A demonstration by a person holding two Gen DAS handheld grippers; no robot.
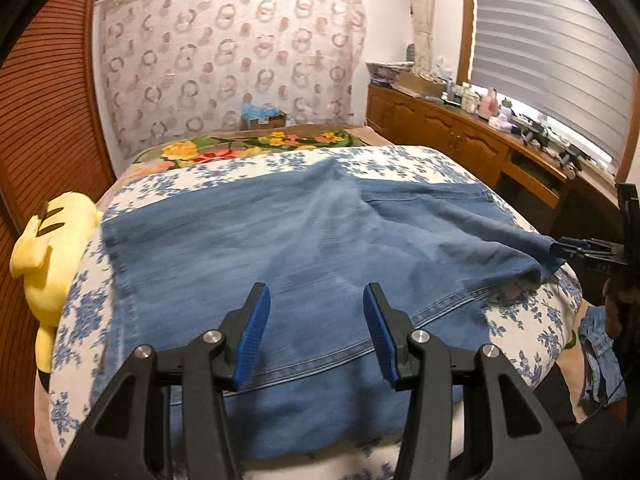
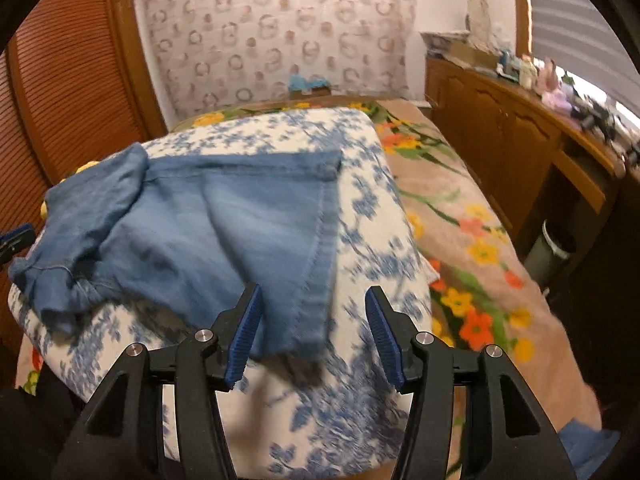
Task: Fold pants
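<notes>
Blue denim pants [image 1: 280, 248] lie spread on a blue-flowered white cushion [image 1: 80, 312] on the bed. My left gripper [image 1: 316, 300] is open, hovering just above the near edge of the pants. In the right wrist view the pants [image 2: 224, 232] lie folded and bunched at the left. My right gripper [image 2: 314, 304] is open over the frayed near corner of the pants. The right gripper also shows in the left wrist view [image 1: 560, 249], at the pants' right edge.
A yellow plush toy [image 1: 44, 252] lies at the cushion's left. A flowered blanket [image 2: 472, 240] covers the bed to the right. A wooden dresser [image 1: 460, 136] with small items runs along the right wall. A bin [image 2: 552, 248] stands beside it. More denim [image 1: 600, 352] lies low right.
</notes>
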